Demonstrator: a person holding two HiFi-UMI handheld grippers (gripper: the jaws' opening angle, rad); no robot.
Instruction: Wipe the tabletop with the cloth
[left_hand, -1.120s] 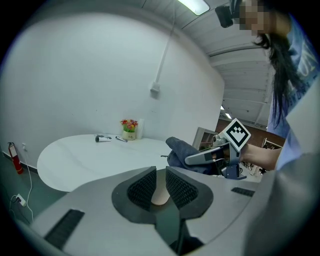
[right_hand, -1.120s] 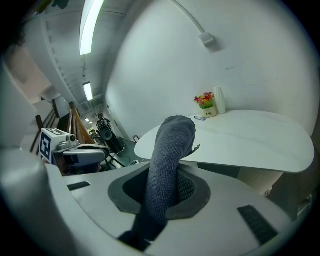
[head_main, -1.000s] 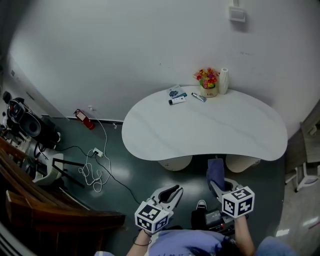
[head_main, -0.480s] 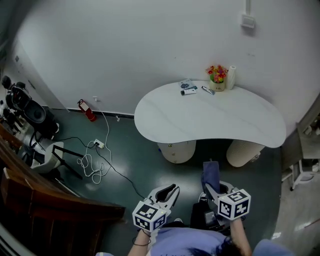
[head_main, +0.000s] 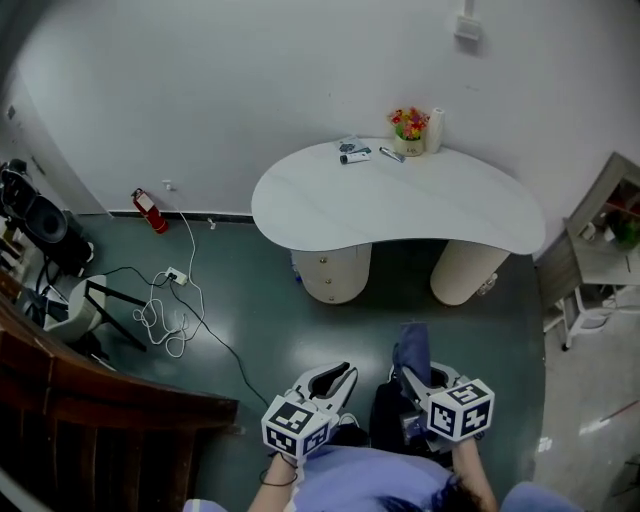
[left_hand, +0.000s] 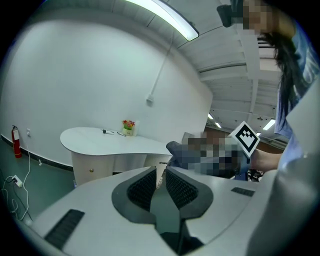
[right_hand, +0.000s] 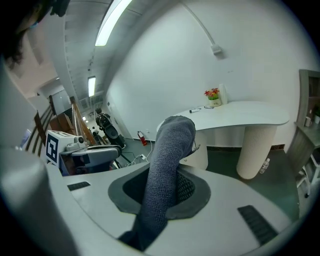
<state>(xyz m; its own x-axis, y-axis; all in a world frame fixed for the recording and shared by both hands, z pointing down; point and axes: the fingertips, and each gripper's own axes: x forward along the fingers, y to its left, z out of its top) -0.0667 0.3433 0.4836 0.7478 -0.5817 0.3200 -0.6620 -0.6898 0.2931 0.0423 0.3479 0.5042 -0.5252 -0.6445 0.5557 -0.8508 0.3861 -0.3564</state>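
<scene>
Carrying the grey cloth (right_hand: 167, 160) pinched in the right gripper (head_main: 412, 380), the left gripper (left_hand: 161, 174) pressed nearly together on nothing, the person stands well apart from the white table (head_main: 400, 205), so the approach seems in hand, and next calls for closing in and lowering the cloth onto its top.

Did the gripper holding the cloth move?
Yes. The right gripper with the cloth has backed away from the white table; the floor gap between them is wider.
</scene>
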